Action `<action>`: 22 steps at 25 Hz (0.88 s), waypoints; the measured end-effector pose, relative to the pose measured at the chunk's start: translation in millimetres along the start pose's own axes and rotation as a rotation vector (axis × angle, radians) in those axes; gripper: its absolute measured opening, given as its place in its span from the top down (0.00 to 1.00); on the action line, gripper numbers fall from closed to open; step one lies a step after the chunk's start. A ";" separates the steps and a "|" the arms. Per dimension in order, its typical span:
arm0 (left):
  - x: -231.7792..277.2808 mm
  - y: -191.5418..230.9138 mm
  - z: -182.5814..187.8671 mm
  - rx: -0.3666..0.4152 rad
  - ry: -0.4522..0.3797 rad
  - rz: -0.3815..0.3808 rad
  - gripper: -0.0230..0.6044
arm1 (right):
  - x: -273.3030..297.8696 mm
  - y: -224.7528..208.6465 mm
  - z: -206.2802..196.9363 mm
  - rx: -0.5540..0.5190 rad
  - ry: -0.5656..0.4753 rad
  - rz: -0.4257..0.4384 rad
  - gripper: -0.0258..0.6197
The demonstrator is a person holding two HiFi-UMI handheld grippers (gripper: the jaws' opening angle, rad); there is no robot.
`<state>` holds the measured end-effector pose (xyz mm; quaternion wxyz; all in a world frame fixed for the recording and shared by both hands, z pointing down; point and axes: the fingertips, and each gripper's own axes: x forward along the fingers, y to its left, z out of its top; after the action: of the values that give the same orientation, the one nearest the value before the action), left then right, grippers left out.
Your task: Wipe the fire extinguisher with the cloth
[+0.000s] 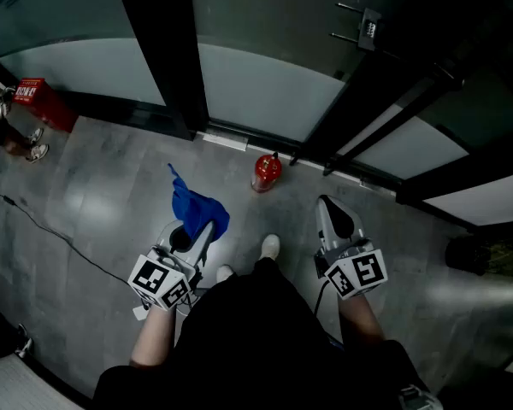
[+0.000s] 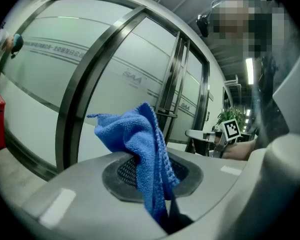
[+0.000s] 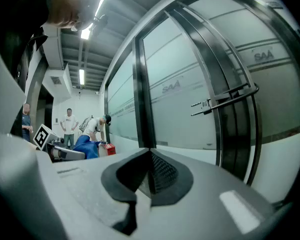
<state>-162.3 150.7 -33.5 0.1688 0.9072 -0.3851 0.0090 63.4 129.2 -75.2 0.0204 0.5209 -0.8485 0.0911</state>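
Note:
A small red fire extinguisher (image 1: 266, 172) stands on the grey floor by the base of the glass door, ahead of both grippers. My left gripper (image 1: 191, 229) is shut on a blue cloth (image 1: 197, 206), which bunches up out of its jaws; the cloth (image 2: 140, 151) fills the middle of the left gripper view. My right gripper (image 1: 335, 216) is held to the right of the extinguisher, its jaws together with nothing between them (image 3: 150, 176). Both grippers hang well above the floor and apart from the extinguisher.
Frosted glass doors with dark metal frames (image 1: 167, 58) and a bar handle (image 1: 372, 28) stand just ahead. A red box (image 1: 43, 101) sits at the far left by the wall. A cable (image 1: 43, 229) runs across the floor. People stand down the corridor (image 3: 69, 126).

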 end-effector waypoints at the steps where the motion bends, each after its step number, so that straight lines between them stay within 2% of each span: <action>1: 4.9 0.3 -0.9 0.005 0.005 -0.004 0.85 | 4.1 -1.8 -0.9 -0.002 0.004 0.008 0.96; 10: 144.4 10.0 -12.8 0.049 0.076 -0.047 0.85 | 59.5 -102.3 -22.5 0.005 0.057 0.055 0.96; 17: 227.4 14.9 -39.8 0.250 0.180 -0.097 0.85 | 68.3 -166.2 -62.5 0.098 0.113 0.035 0.96; 22: 259.9 19.9 -65.9 0.246 0.216 -0.125 0.85 | 80.5 -184.3 -95.4 0.115 0.157 0.039 0.96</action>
<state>14.0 -22.4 72.6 0.0972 0.9371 -0.3035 0.1427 184.5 -6.2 53.5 0.0549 0.4959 -0.8476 0.1807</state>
